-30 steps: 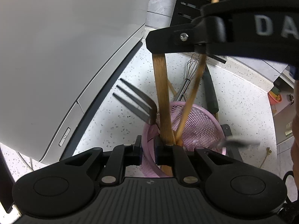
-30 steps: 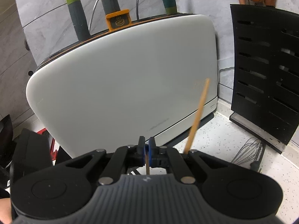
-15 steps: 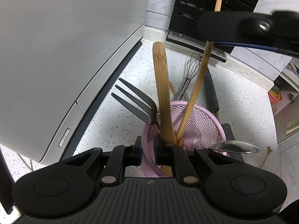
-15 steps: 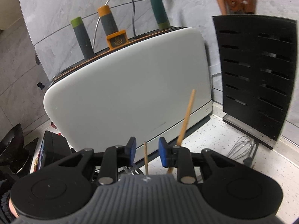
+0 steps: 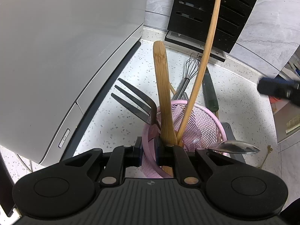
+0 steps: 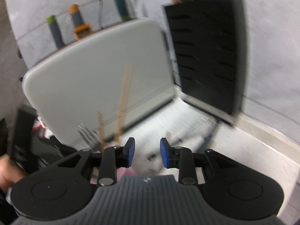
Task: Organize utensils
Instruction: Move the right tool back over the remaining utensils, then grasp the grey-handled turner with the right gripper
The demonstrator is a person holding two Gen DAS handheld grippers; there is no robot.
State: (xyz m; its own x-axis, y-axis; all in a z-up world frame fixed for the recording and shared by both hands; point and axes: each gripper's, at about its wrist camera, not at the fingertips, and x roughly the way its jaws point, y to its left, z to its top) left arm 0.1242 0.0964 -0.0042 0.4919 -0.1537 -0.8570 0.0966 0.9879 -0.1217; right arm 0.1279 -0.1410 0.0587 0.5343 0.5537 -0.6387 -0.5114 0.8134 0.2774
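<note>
Speckled white worktop [image 5: 120,116] carries a pink mesh holder [image 5: 204,123] near its back edge. Left gripper [image 5: 148,151] fingers are clamped on the holder's near rim. Right gripper [image 6: 147,153] fingers stand apart, empty, beside the holder's 2 wooden utensils [image 5: 163,93].

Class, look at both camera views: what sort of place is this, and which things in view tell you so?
Most likely a home kitchen counter. A speckled worktop holds a pink mesh utensil holder with a fork and wooden utensils, a whisk lies behind it, and a black slotted knife block stands against the tiled wall.
</note>
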